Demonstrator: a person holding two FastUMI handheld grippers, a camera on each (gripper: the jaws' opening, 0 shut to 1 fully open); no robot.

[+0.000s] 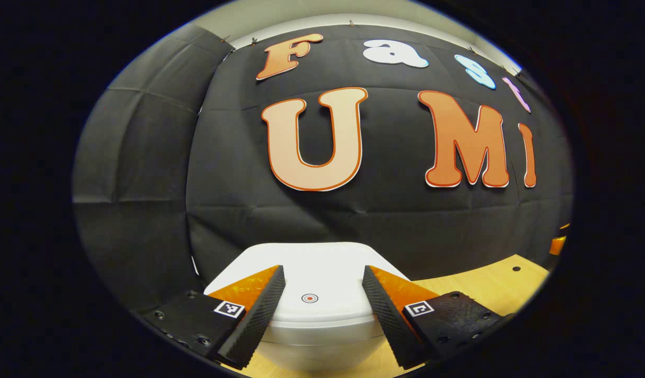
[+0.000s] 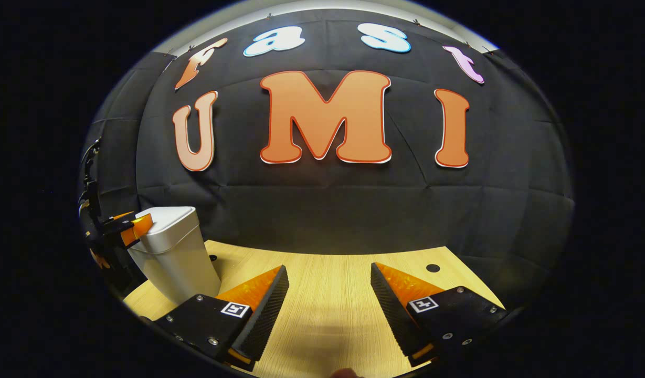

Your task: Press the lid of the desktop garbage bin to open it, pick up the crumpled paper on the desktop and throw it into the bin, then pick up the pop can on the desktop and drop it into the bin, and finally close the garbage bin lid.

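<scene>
I find the left gripper (image 1: pixel 323 286) with jaws wide, poised over the closed lid (image 1: pixel 322 273) of the garbage bin (image 1: pixel 317 336), lid between them. The right gripper (image 2: pixel 329 286) is likewise wide over bare table (image 2: pixel 327 315); the bin stands beyond its left finger.

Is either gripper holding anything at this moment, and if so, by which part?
Nothing is held. The left gripper hangs open over the bin lid; the right gripper is open above the bare table.
</scene>
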